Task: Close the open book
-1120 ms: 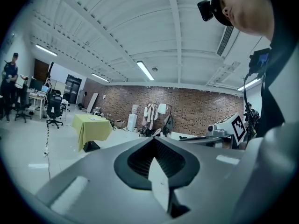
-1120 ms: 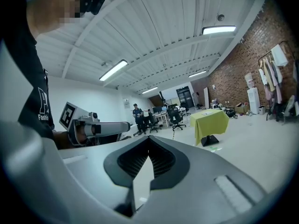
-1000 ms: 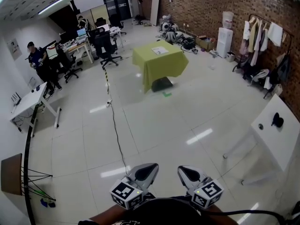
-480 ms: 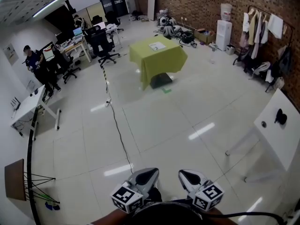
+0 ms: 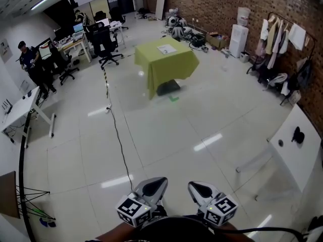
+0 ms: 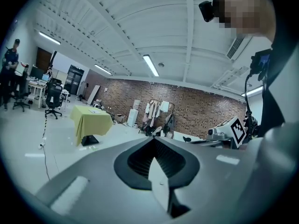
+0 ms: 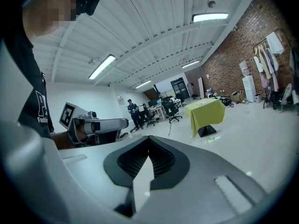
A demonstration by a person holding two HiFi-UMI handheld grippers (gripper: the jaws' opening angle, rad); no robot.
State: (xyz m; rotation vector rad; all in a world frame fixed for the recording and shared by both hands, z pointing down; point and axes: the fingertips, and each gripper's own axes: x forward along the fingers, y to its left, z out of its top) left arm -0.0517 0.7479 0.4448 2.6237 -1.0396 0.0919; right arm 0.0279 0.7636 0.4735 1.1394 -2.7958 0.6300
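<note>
We are looking over a wide pale tiled floor (image 5: 166,135), with a brick wall (image 5: 222,4) running along the far right side. Out in the middle of the room a tabletop draped in yellow-green cloth (image 5: 174,67) is standing well apart from us. A black cable (image 5: 117,135) is trailing across the floor between it and us.

We are holding the left gripper (image 5: 155,184) and the right gripper (image 5: 196,186) low, close to our body and side by side, both pointing out toward the cloth-covered tabletop. In each gripper view the jaws are pressed together with nothing between them.

The book (image 5: 166,49) is lying flat on that tabletop, toward its far side, as a small pale rectangle. Its long axis is running roughly left to right in the head view, slightly tilted. It is too small for us to tell where its spine is pointing.
</note>
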